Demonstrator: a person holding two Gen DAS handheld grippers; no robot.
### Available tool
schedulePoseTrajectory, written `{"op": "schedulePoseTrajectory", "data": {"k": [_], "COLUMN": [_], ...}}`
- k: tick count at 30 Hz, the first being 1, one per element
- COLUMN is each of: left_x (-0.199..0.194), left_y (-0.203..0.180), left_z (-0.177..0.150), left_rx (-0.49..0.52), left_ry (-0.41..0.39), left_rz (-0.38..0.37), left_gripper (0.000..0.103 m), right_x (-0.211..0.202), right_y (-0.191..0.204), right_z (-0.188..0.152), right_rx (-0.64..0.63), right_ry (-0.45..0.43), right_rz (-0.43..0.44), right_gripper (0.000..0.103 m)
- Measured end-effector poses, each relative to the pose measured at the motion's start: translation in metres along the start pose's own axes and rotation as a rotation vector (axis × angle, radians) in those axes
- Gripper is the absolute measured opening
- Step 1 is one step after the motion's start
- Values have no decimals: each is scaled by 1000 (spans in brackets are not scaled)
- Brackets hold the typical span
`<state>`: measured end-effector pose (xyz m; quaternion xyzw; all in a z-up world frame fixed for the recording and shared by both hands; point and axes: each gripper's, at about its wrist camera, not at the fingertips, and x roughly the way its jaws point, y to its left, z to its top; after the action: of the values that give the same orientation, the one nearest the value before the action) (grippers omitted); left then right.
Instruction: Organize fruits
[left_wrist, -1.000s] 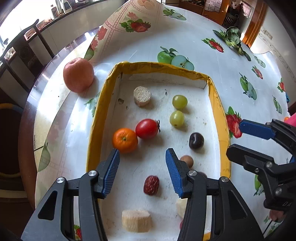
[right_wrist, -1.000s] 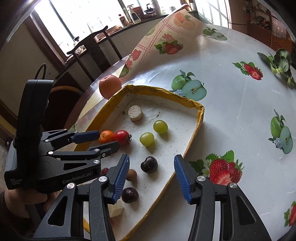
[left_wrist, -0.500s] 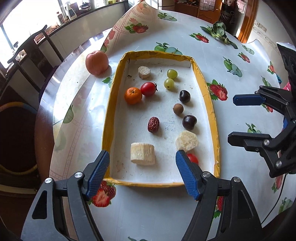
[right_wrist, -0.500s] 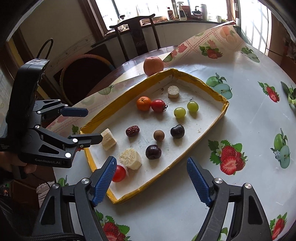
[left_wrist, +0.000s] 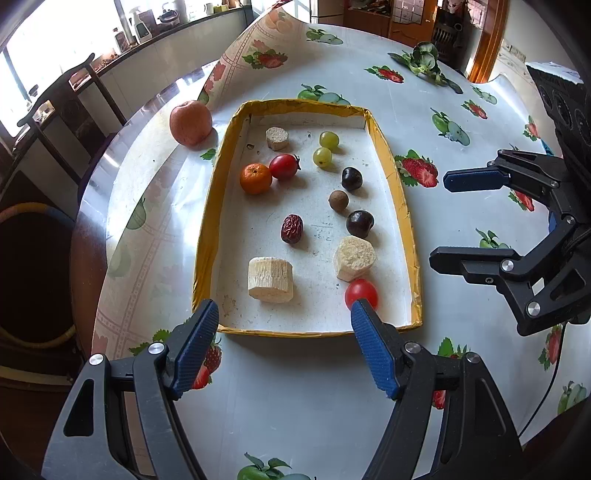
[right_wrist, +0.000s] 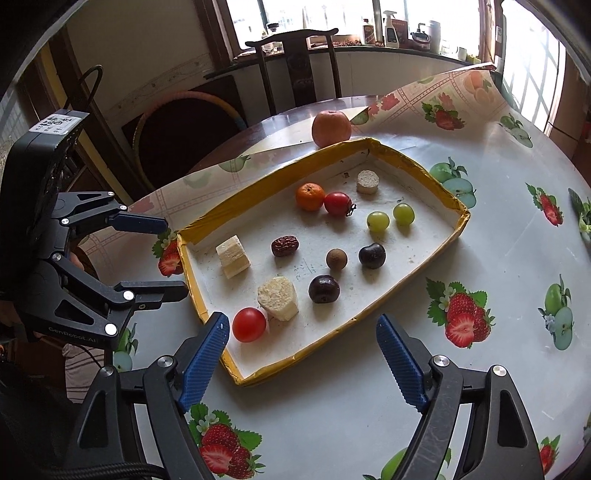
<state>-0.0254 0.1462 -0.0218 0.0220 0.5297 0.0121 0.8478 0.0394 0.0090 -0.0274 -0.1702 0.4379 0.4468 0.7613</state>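
A shallow white tray with a yellow taped rim (left_wrist: 207, 236) is sitting on the fruit-print bench (left_wrist: 295, 387), holding an orange mandarin (left_wrist: 255, 178), green grapes (left_wrist: 322, 156), dark plums (left_wrist: 359, 223) and what looks like a dried red date (left_wrist: 291, 229). A large reddish apple (left_wrist: 190, 123) is resting outside it. The left gripper (left_wrist: 282, 341) and right gripper (right_wrist: 301, 360) are hovering at the near edge, fingers having just been opening wide, nothing between them.

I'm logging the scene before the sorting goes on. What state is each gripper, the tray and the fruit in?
Left gripper: open, empty, jaws just widened.
Right gripper: open, empty, jaws just widened.
Tray: flat on the table, holding small fruits and pale chunks.
Apple: outside the tray, near its far corner.
Tangerine: in the tray, beside a cherry tomato.
Green grapes: two, close together.
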Motion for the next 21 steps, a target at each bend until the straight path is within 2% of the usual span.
{"op": "schedulePoseTrajectory", "data": {"k": [21], "left_x": [-2], "left_y": [0], "left_z": [3], "left_rx": [-4], "left_ry": [-15], "left_rz": [21], "left_gripper": [76], "right_x": [4], "right_y": [-6], "right_z": [2], "right_rx": [12], "right_ry": [-24], "right_rz": [-11], "right_gripper": [86]}}
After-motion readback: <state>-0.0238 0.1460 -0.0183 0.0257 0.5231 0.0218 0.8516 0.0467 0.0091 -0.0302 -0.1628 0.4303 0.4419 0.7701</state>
